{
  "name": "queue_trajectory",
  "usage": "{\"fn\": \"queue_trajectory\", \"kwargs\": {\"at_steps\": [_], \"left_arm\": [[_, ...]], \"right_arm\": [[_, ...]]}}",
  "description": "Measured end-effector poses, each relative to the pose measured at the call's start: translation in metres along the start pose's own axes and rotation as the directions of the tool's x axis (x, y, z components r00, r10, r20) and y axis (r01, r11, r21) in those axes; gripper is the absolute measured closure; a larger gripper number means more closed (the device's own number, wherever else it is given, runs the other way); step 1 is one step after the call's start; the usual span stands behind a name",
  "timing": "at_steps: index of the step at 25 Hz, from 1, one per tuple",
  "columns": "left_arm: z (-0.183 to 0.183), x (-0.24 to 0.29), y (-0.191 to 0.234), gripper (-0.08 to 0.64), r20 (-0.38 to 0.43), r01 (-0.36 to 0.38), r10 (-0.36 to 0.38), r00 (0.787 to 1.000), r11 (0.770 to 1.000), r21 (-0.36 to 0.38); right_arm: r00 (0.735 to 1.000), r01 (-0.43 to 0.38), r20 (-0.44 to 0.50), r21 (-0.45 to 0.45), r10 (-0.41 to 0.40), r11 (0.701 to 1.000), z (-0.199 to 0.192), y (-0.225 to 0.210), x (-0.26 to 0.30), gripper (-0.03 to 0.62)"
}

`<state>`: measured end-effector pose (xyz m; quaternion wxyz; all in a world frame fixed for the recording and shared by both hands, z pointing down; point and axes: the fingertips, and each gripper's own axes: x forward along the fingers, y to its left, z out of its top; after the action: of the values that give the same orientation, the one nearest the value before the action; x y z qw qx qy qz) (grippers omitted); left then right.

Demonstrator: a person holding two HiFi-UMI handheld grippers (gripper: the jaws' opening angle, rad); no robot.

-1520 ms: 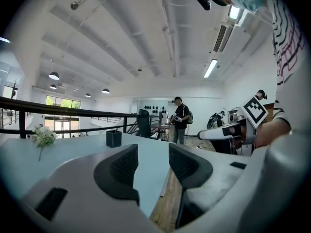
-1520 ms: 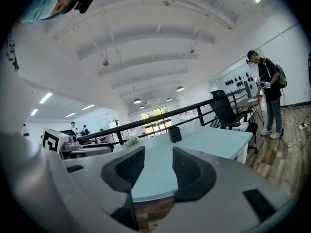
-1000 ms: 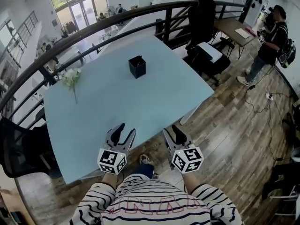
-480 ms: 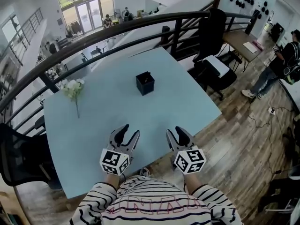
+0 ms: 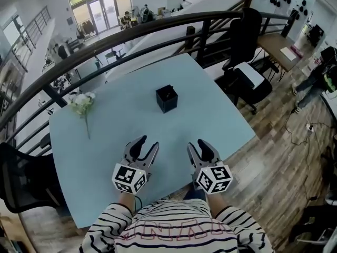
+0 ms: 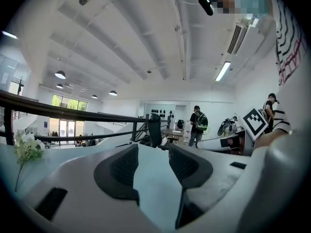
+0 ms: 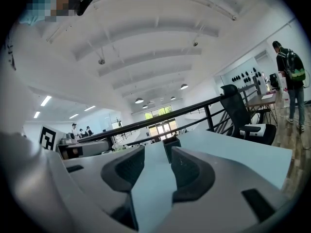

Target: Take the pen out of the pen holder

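One pen holder [image 5: 166,98] on the counter [image 5: 221,121]. Two units, left hand-held gripper [image 5: 146,144] and right hand-held gripper [image 5: 198,144], at its 6 o'clock: jaws apart, empty. One flower sprig [image 5: 81,102], 9 o'clock.

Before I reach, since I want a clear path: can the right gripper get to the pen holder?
Probably yes: the right gripper, jaws open and empty, faces the pen holder across bare table, nothing between them; it just has to travel forward.

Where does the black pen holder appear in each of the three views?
Head view: pen holder near the table's middle.
Left gripper view: not in it.
Right gripper view: just beyond the gap between the jaws.
Shared landmark: the black railing.
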<state>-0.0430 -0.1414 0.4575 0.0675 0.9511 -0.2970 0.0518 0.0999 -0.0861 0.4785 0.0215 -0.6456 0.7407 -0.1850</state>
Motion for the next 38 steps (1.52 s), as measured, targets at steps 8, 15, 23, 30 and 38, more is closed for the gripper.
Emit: {"fn": "queue_trajectory", "kwargs": {"at_steps": [8,15,23,30,38], "left_arm": [[0.012,0.058,0.029,0.385,0.015,-0.085,0.085,0.996,0.996,-0.011],[0.019,0.118,0.049,0.385,0.000,-0.149,0.149,0.989,0.989,-0.019],[0.015,0.185,0.073,0.385,-0.031,-0.187,0.187,0.982,0.982,-0.007],[0.000,0.231,0.089,0.385,-0.070,-0.200,0.200,0.977,0.980,0.001],[-0.009,0.278,0.100,0.385,-0.134,-0.195,0.200,0.971,0.980,0.046]], "right_arm": [[0.994,-0.093,-0.058,-0.023,0.091,0.995,0.008,-0.035,0.055,0.417],[0.977,-0.185,-0.115,-0.020,0.182,0.982,0.022,-0.069,0.103,0.417],[0.961,-0.237,-0.145,0.001,0.234,0.972,0.029,-0.105,0.145,0.417],[0.949,-0.271,-0.166,0.012,0.269,0.963,0.027,-0.127,0.170,0.417],[0.937,-0.298,-0.180,0.034,0.300,0.954,0.025,-0.148,0.185,0.417]]}}
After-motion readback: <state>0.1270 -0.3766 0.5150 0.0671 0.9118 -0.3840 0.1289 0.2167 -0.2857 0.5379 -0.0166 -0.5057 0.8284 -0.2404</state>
